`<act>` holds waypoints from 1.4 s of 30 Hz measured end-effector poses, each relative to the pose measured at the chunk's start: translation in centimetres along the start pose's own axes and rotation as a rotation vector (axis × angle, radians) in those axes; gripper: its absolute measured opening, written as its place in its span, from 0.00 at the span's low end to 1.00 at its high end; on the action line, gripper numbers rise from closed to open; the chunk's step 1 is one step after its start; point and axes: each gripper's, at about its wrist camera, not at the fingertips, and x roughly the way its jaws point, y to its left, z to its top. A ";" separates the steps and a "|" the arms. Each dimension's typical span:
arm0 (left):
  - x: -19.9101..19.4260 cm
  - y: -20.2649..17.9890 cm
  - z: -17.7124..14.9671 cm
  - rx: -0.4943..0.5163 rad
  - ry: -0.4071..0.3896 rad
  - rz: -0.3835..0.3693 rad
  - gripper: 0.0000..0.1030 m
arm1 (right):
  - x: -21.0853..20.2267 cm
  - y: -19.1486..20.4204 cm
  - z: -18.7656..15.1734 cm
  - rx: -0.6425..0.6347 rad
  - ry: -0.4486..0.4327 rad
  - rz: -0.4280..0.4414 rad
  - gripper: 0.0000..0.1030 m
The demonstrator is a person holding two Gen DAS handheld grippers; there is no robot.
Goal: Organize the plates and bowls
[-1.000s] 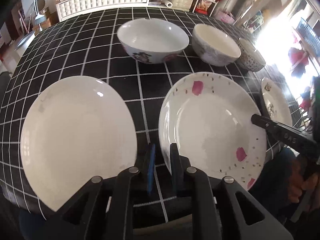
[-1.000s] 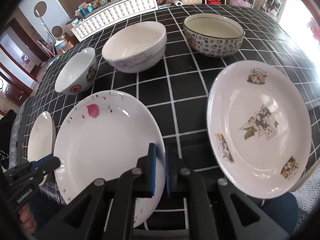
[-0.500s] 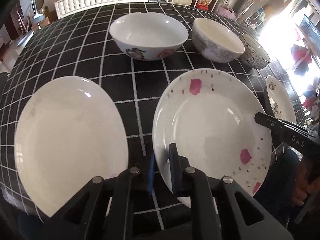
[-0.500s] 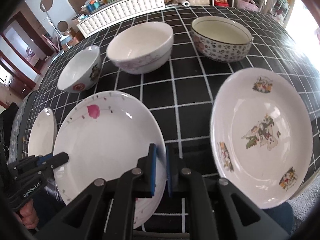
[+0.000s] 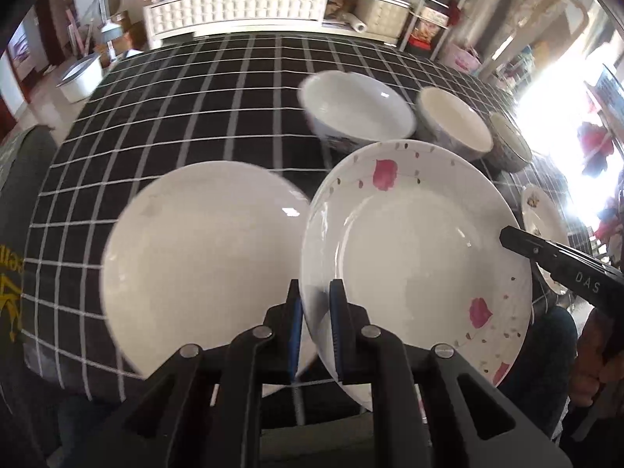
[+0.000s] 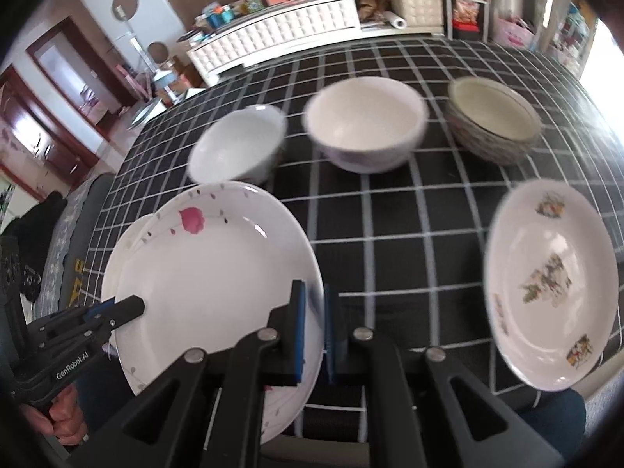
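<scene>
A white plate with pink flowers (image 5: pixel 413 257) hangs tilted above the black checked tablecloth (image 5: pixel 195 97), held from both sides. My left gripper (image 5: pixel 316 304) is shut on its left rim. My right gripper (image 6: pixel 314 312) is shut on its right rim, and its tip also shows in the left wrist view (image 5: pixel 507 236). The flowered plate (image 6: pixel 218 273) overlaps the right edge of a plain white plate (image 5: pixel 202 257), which peeks out beneath it (image 6: pixel 134 230). The left gripper (image 6: pixel 136 306) lies across the plate's left rim.
Three bowls stand in a row behind the plates (image 6: pixel 238 148) (image 6: pixel 364 124) (image 6: pixel 493 117). A plate with cartoon pictures (image 6: pixel 550 280) lies at the right near the table's front edge. A white sideboard (image 5: pixel 238 11) stands beyond the far edge.
The flowered plate has come up off the cloth and moved left with both grippers on it. It now overlaps the plain plate's edge.
</scene>
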 end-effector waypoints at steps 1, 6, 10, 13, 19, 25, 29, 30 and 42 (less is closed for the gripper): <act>-0.2 0.5 -0.1 -0.008 -0.002 0.006 0.11 | 0.3 0.9 0.1 -0.015 0.004 0.008 0.12; -1.8 4.0 -0.8 -0.064 -0.016 0.042 0.11 | 1.9 4.0 0.7 -0.071 0.029 0.037 0.12; -2.7 6.4 -1.7 -0.099 -0.019 0.077 0.11 | 3.4 6.3 1.1 -0.115 0.049 0.053 0.12; -3.0 8.5 -2.1 -0.138 -0.013 0.097 0.11 | 4.2 8.3 1.2 -0.142 0.063 0.064 0.12; -2.8 10.4 -2.7 -0.187 -0.001 0.112 0.11 | 5.8 10.5 1.4 -0.187 0.094 0.057 0.12; -2.6 11.7 -2.9 -0.210 0.002 0.122 0.11 | 7.0 11.2 1.4 -0.199 0.126 0.059 0.12; -2.2 12.3 -2.6 -0.211 0.005 0.131 0.11 | 7.8 11.8 1.4 -0.212 0.140 0.046 0.12; -2.1 12.3 -2.5 -0.210 0.006 0.133 0.11 | 7.8 11.7 1.4 -0.213 0.142 0.046 0.12; -1.1 12.8 -1.7 -0.217 0.006 0.152 0.11 | 9.0 12.1 1.8 -0.225 0.155 0.016 0.12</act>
